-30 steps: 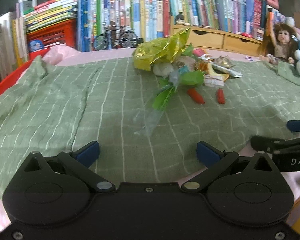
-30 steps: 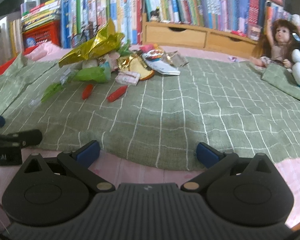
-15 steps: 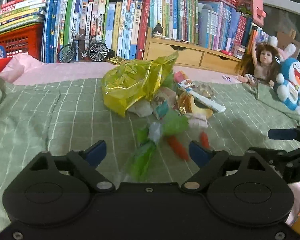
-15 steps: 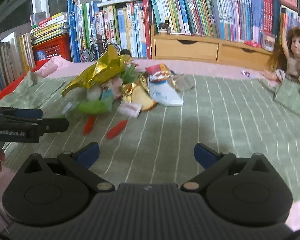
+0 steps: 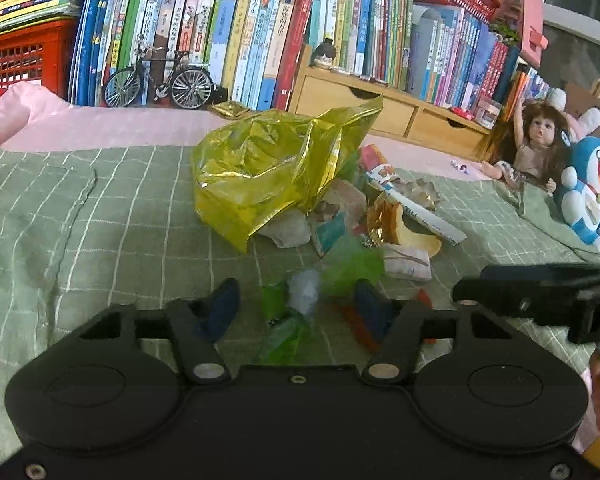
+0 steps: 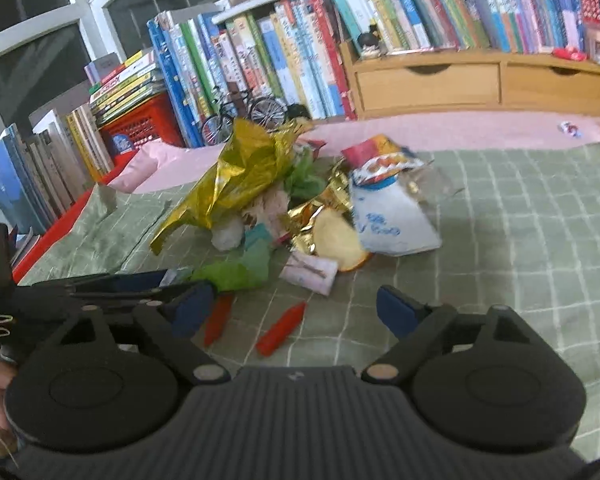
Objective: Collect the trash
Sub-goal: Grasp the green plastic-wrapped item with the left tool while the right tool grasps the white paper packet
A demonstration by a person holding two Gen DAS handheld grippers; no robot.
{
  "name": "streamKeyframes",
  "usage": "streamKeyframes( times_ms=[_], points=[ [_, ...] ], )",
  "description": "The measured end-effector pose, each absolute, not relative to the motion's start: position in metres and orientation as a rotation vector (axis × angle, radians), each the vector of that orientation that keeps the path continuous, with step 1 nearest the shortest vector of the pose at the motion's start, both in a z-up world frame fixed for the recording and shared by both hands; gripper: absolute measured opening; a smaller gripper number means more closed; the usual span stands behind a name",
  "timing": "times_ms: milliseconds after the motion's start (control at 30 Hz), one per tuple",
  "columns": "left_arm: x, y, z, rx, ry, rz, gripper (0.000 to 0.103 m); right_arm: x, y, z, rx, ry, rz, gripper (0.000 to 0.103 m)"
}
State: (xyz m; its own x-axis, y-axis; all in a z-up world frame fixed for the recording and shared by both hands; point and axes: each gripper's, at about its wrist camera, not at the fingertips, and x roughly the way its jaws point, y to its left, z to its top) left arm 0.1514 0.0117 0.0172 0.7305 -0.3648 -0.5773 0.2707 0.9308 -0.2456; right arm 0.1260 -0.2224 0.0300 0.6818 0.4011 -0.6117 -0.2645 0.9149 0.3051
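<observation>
So the left tool (image 5: 296, 308) has just been closing, and the green wrapper (image 5: 288, 332) sits right between its blue pads (image 5: 220, 308) at lower centre of the left wrist view. The pads don't look like they're pressing on it yet, so I'd call it part closed around the wrapper, not gripping. The right tool (image 6: 296, 312) has narrowed a touch but is still wide, nothing held, with two red pieces (image 6: 282, 330) lying on the green checked cloth (image 6: 500, 240) between its fingers.

The rest of the trash sits mid-frame in both views: yellow foil bag (image 5: 276, 168), white snack packet (image 6: 388, 216), and a gold wrapper (image 6: 320, 216) with small scraps.

Tips for this step, my guess only:
- Film that thin will slip, so go low and pinch the bunched middle, not a loose end.
- Watch you don't catch the cloth with it.
- The right tool's finger (image 5: 540, 284) is close by at right of the left wrist view, so keep them apart.
</observation>
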Motion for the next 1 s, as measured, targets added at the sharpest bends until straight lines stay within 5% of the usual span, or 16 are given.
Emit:
streamKeyframes(
  times_ms=[133, 767, 933, 1000],
  points=[
    [0.153, 0.024, 0.019, -0.234, 0.652, -0.354, 0.034, 0.122, -0.211, 0.028, 0.121, 0.72, 0.381, 0.093],
    [0.126, 0.05, 0.024, -0.244, 0.605, -0.339, 0.034, 0.163, -0.168, 0.005, 0.026, 0.73, 0.188, 0.077],
    [0.121, 0.061, 0.02, -0.28, 0.612, -0.331, 0.034, 0.161, -0.163, 0.006, -0.033, 0.714, 0.178, 0.047],
    [0.119, 0.062, 0.02, -0.273, 0.608, -0.338, 0.034, 0.16, -0.166, 0.007, -0.018, 0.719, 0.189, 0.047]
  ],
)
